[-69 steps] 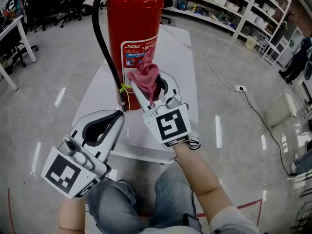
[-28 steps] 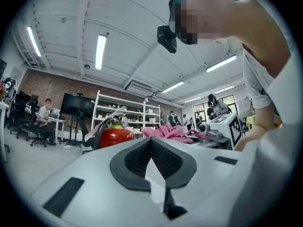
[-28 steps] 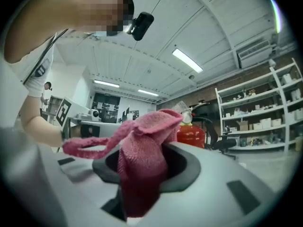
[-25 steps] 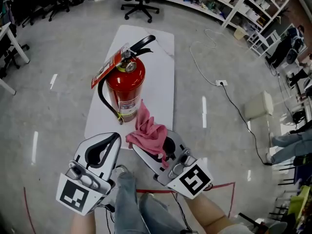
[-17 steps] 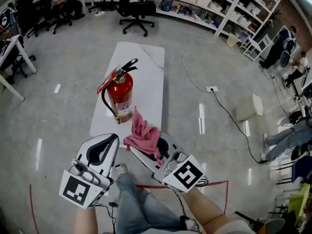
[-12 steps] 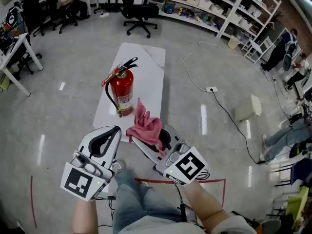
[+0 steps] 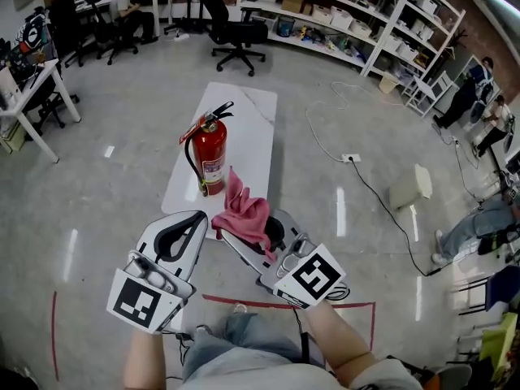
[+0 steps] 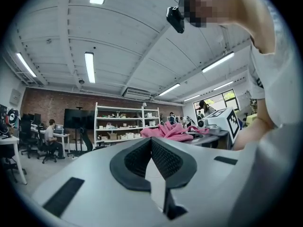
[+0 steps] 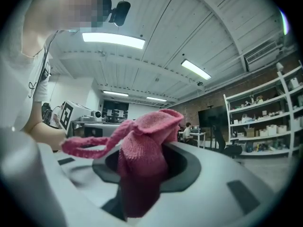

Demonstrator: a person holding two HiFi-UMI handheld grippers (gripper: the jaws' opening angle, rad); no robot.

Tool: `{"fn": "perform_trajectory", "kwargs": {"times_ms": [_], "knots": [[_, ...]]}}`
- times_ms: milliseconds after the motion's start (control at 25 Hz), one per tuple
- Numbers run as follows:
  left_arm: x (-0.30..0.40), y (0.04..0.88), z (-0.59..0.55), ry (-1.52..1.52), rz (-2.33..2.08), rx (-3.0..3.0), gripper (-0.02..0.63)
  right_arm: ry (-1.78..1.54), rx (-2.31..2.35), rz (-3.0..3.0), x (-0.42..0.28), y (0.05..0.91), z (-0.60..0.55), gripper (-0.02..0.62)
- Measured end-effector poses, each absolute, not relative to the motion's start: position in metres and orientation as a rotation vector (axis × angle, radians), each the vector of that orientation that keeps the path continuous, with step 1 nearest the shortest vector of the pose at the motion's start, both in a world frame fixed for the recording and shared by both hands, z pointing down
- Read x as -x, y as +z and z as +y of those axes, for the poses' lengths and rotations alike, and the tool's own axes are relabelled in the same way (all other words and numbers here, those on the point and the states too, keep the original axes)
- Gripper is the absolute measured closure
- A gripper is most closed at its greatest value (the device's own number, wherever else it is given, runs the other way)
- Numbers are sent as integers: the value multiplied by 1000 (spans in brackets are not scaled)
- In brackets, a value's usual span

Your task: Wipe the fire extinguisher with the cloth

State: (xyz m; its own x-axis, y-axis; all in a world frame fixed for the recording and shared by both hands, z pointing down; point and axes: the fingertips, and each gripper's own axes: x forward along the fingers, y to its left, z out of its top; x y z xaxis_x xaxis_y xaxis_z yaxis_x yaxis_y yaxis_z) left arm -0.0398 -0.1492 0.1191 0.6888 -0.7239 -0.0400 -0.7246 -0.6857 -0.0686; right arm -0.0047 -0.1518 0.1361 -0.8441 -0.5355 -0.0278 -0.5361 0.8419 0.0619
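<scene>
A red fire extinguisher (image 7: 210, 153) with a black hose stands upright on a white tabletop (image 7: 253, 133), far below and ahead of both grippers. My right gripper (image 7: 237, 234) is shut on a pink cloth (image 7: 244, 213), which bunches up above its jaws, well clear of the extinguisher. In the right gripper view the cloth (image 9: 142, 148) fills the right gripper (image 9: 141, 183) and drapes over the jaw tips. My left gripper (image 7: 193, 218) is held beside it, shut and with nothing in it. Seen in its own view, the left gripper (image 8: 152, 148) has its jaws pressed together, with the cloth (image 8: 171, 130) beyond.
A black office chair (image 7: 236, 31) and white shelves (image 7: 357, 6) stand behind the table. A cable runs to a socket (image 7: 351, 158) on the floor at the right, near a white bin (image 7: 411, 187). Red tape (image 7: 276, 301) marks the floor. Desks (image 7: 24, 80) stand at the left.
The head view has risen and drawn back, so the extinguisher looks smaller and farther away. Both grippers have come away from it, and the right one still holds the cloth.
</scene>
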Motion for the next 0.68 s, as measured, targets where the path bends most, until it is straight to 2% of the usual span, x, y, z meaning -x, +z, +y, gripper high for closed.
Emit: {"fn": "perform_trajectory", "kwargs": {"times_ms": [680], "knots": [[71,93,-105,20,1169,2849,597,95,915,2947,42,111,-106,431]]}}
